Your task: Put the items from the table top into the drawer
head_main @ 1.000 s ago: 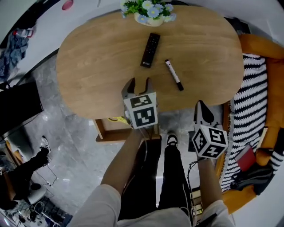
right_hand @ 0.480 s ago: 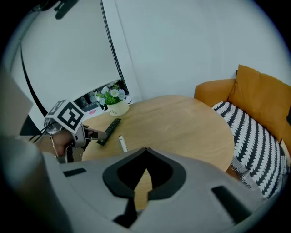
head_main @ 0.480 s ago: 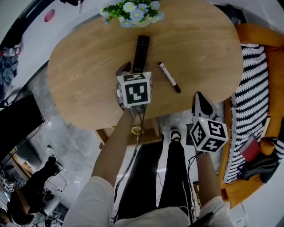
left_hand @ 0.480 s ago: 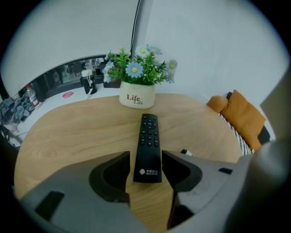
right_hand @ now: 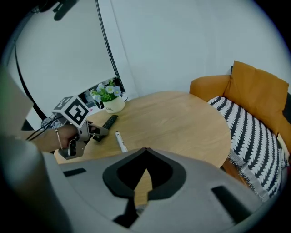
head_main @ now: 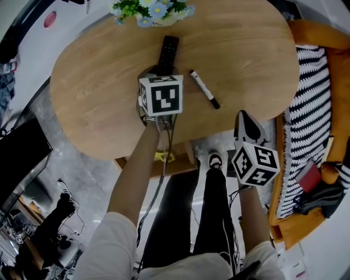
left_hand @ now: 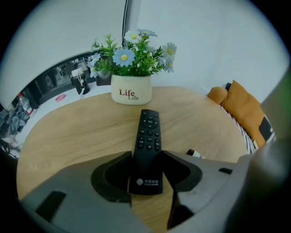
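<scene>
A black remote [head_main: 168,46] lies on the oval wooden table [head_main: 93,87], pointing toward a flower pot. My left gripper [left_hand: 146,154] is open and stands astride the remote's [left_hand: 146,145] near end, one jaw close on each side; the remote still rests flat on the wood. In the head view its marker cube hides the jaws. A white marker pen [head_main: 203,88] with a black cap lies just right of the remote. My right gripper [head_main: 244,116] hangs off the table's near right edge, its tips [right_hand: 145,150] together with nothing between them.
A white pot of daisies [head_main: 150,11] stands at the table's far edge, just behind the remote. An orange sofa with a striped blanket [head_main: 314,82] is on the right. Below the near table edge a wooden frame [head_main: 191,153] with something yellow shows beside my legs.
My left gripper has moved from the table's near edge forward and down over the remote's near end. The right gripper has sunk slightly and stays beside the table.
</scene>
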The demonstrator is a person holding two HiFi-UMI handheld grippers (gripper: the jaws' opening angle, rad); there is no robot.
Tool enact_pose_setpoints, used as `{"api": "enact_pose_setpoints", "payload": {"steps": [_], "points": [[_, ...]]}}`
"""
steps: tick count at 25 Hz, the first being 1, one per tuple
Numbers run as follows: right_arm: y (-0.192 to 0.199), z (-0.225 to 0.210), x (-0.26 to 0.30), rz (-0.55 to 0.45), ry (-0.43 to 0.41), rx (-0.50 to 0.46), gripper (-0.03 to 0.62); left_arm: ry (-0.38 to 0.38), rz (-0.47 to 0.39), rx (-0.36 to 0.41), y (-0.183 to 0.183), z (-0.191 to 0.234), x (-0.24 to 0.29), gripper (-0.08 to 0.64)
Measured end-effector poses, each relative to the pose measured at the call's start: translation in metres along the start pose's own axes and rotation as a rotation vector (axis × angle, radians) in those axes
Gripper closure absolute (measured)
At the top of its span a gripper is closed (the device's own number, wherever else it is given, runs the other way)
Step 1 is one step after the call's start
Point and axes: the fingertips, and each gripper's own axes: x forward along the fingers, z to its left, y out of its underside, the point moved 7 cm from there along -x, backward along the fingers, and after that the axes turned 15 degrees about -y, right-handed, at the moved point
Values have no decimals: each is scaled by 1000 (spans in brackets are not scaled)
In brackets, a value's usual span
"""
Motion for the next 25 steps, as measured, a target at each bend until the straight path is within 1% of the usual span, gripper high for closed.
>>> {"api": "enact_pose_setpoints", "payload": {"steps": [5, 9, 13, 16, 20, 25], "points": [[2, 0, -5, -5, 0, 1, 600, 8, -4, 6, 2, 3, -2, 367], [4, 1, -8, 3, -8, -13, 600, 5, -18, -30, 2, 6, -11, 367], [7, 2, -13, -1, -19, -23, 600, 7, -24, -60, 12, 8, -24, 367], [7, 8, -18, -5, -37, -34, 600, 10, -19, -118, 23, 12, -39, 368], [9, 13, -25, 15, -78, -87, 600, -3, -29, -215, 40, 19, -65, 370], [14, 19, -41, 38, -120, -161, 600, -35, -55, -278, 65, 25, -99, 370]]}}
